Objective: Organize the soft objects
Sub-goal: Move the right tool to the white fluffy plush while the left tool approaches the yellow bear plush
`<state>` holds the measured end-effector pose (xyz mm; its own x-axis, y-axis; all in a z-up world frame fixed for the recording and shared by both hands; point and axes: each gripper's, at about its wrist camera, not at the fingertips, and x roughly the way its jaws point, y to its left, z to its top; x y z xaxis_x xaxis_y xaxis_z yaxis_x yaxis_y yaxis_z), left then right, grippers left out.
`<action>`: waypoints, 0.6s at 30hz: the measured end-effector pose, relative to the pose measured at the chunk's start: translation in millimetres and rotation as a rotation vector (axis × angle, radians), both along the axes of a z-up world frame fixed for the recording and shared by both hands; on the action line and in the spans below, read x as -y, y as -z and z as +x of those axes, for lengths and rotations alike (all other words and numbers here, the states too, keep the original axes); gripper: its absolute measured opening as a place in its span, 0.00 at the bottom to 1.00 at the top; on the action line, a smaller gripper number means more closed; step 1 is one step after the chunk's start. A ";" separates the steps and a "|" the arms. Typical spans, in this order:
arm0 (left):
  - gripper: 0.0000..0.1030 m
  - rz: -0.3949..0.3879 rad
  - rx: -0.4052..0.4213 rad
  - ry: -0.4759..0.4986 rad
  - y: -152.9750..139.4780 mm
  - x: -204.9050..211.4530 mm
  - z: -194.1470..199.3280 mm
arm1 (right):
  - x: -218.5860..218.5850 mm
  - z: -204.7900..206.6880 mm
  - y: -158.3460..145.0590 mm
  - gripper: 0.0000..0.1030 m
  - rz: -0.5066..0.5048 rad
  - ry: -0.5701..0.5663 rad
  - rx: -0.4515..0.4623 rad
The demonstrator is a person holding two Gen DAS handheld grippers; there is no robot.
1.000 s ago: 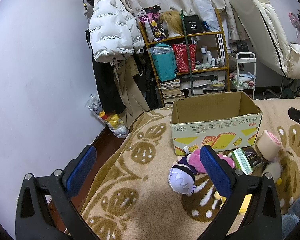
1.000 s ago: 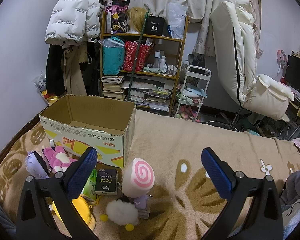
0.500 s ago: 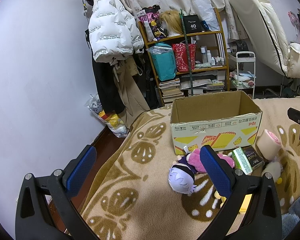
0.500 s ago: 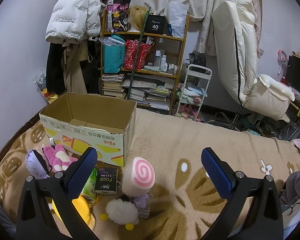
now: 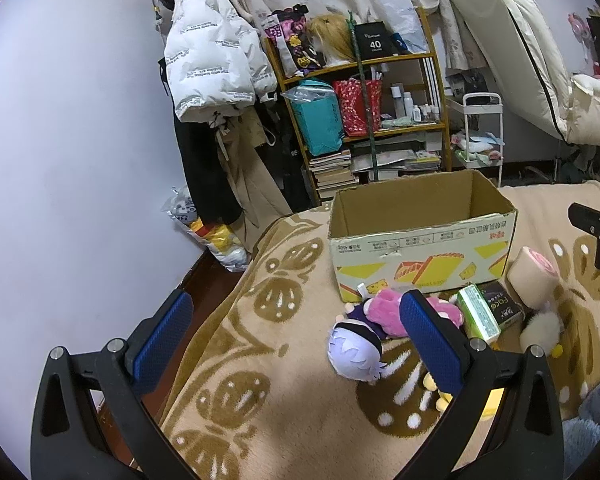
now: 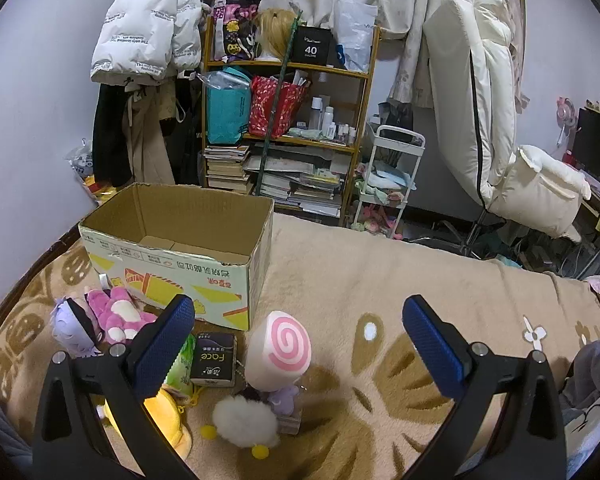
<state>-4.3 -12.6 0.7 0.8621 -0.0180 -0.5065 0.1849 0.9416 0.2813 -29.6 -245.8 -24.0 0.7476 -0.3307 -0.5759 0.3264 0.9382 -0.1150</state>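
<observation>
We held both the left gripper [image 5: 296, 334] and right gripper [image 6: 298, 338] wide apart and empty, near the cardboard box [image 6: 172, 258] and soft toys [image 6: 112, 314].

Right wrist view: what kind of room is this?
Most likely a lived-in bedroom. The work surface looks like a bed under a tan patterned blanket, a white puffer jacket hangs on the wall, and a wooden shelf is crammed with books, bags and bottles.
</observation>
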 end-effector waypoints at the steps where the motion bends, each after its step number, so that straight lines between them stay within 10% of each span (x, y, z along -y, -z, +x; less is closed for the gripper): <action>1: 0.99 0.001 -0.003 0.003 0.8 0.0 0.2 | -0.3 -1.2 1.1 1.00 0.001 -0.001 -0.002; 18: 0.99 0.035 -0.080 0.085 23.3 30.0 -4.2 | 2.9 15.6 0.6 1.00 0.072 -0.051 -0.103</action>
<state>-8.6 -42.6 -22.6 0.8151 -0.0707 -0.5750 0.2871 0.9114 0.2949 -14.0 -248.6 -24.6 0.6980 -0.2485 -0.6716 0.2676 0.9604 -0.0773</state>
